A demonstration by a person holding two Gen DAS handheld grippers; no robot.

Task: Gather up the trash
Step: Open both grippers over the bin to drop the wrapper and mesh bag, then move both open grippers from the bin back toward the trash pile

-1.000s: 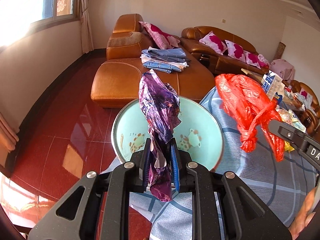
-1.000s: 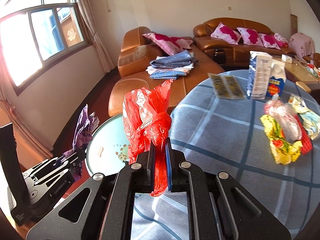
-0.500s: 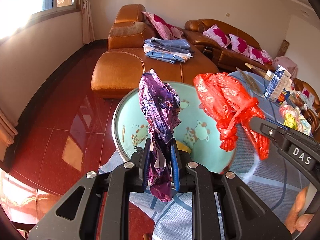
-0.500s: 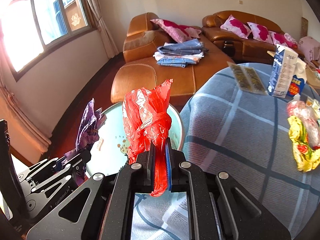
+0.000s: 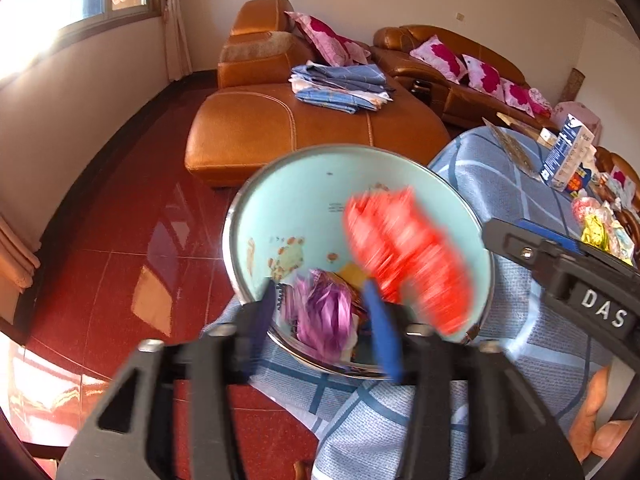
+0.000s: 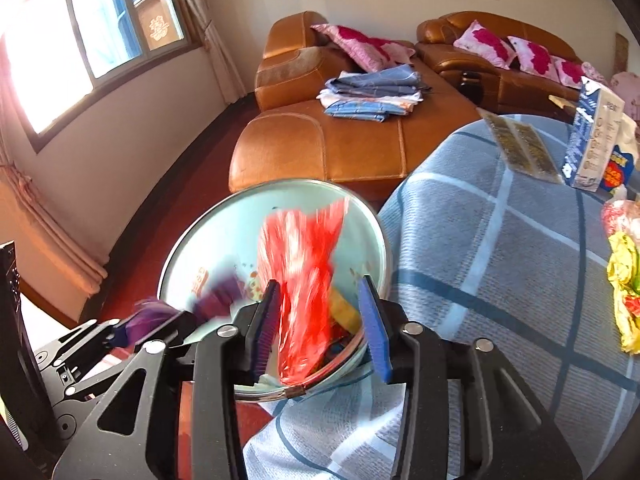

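A pale green enamel basin [image 5: 296, 196] [image 6: 220, 240] sits at the edge of the blue checked table. My left gripper [image 5: 320, 286] hangs over its near rim with its jaws opening. The purple wrapper [image 5: 324, 320] is blurred and loose between them, dropping into the basin. My right gripper [image 6: 320, 284] is beside it, jaws also opening, and the red plastic bag [image 6: 304, 276] [image 5: 404, 256] falls blurred between its pads into the basin. A yellow scrap lies in the basin bottom.
More wrappers [image 6: 624, 280] and a milk carton [image 6: 592, 140] lie on the checked tablecloth [image 6: 500, 240] to the right. An orange leather sofa [image 5: 312, 132] with folded cloths stands behind, across the red tiled floor [image 5: 120, 240]. A hand [image 5: 596, 420] shows at lower right.
Both grippers moved down over the basin, then spread their jaws. The purple wrapper and the red bag, upright in the grips before, are now loose and dropping.
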